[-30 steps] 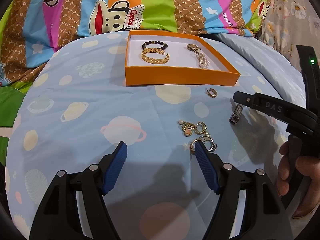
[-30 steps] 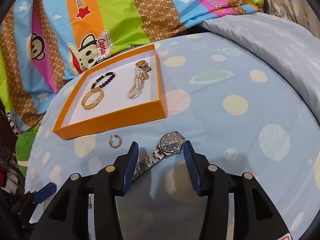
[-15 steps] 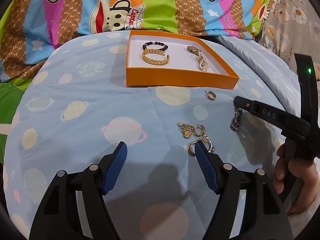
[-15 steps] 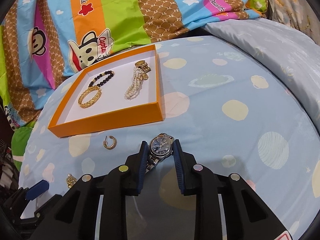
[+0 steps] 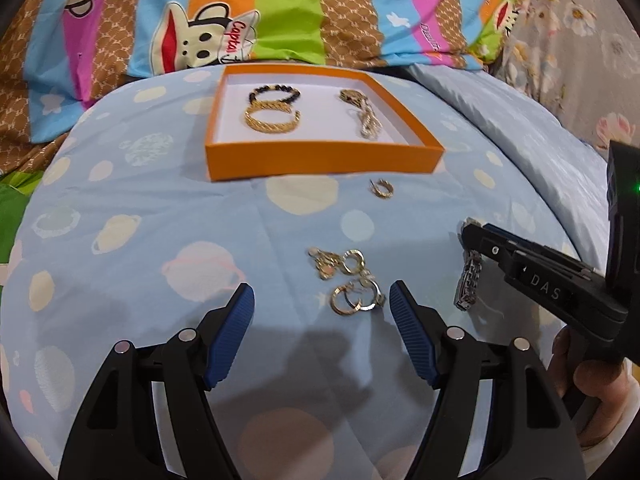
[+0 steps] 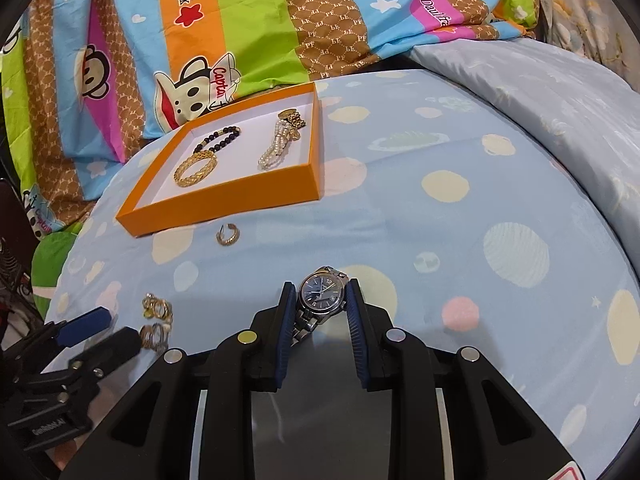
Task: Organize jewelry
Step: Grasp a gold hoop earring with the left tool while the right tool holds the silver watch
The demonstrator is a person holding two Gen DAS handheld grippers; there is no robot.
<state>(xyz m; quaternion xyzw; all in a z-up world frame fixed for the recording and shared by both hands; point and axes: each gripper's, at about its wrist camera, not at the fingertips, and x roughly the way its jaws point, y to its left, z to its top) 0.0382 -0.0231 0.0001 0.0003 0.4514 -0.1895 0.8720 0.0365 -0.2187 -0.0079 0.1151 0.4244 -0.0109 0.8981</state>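
Note:
My right gripper point(image 6: 320, 300) is shut on a silver watch point(image 6: 320, 295) with a blue dial, lifted off the blue bedsheet; its band point(image 5: 468, 284) hangs below the gripper in the left wrist view. My left gripper point(image 5: 322, 304) is open, with a cluster of gold rings and earrings point(image 5: 352, 280) lying between its fingertips. A single gold earring point(image 5: 382, 189) lies in front of the orange tray point(image 5: 320, 160). The tray holds a gold bangle point(image 5: 272, 120), a dark bead bracelet point(image 5: 274, 92) and a pearl bracelet point(image 5: 366, 120).
A bright striped cartoon blanket point(image 5: 280, 12) rises behind the tray. A pale blue pillow point(image 6: 540, 80) lies at the right. A person's hand point(image 5: 592, 384) holds the right gripper's handle.
My right gripper has closed on the watch and lifted it off the sheet. My left gripper has shifted so the ring cluster lies between its fingertips.

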